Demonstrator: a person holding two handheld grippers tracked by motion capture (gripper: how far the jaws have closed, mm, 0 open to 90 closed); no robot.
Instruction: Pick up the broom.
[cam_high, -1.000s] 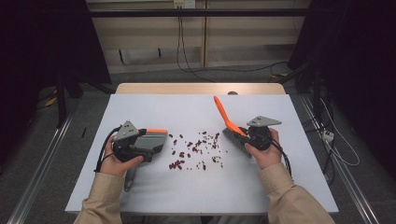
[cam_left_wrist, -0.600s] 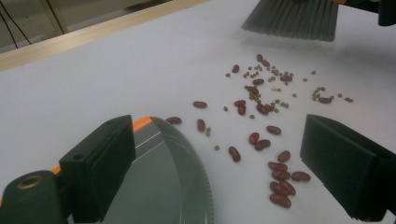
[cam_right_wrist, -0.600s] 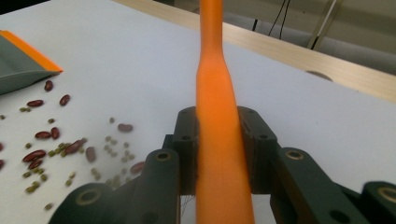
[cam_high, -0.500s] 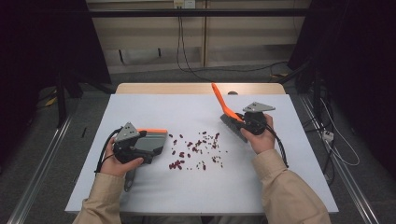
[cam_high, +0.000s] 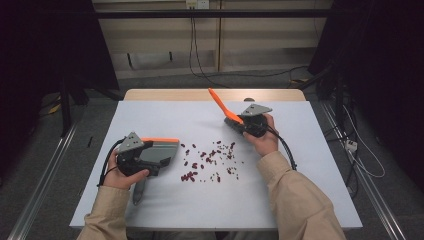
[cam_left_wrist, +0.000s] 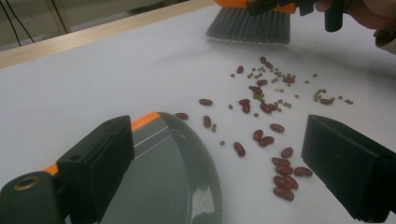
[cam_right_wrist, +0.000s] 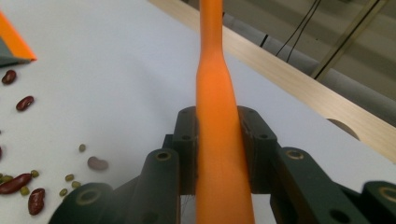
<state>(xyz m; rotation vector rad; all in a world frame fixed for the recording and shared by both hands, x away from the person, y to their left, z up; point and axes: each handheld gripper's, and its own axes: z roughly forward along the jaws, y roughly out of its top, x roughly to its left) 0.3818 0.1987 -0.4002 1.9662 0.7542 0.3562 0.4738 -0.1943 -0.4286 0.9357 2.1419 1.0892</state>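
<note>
Red and small green beans lie scattered across the middle of the white table top. My left gripper rests over a grey dustpan with an orange edge to the left of the beans. In the left gripper view its jaws stand wide apart: the left one is over the dustpan and the right one hangs free above the beans. My right gripper is shut on the orange handle of a brush, whose grey bristles sit just beyond the beans.
A strip of bare wood runs along the table's far edge. Cables trail on the floor behind. The gripper's cable loops by the right sleeve. The dustpan's handle sticks out toward the near edge.
My right gripper has carried the brush away from me and slightly left, to the far side of the beans. The left gripper and the dustpan have stayed put.
</note>
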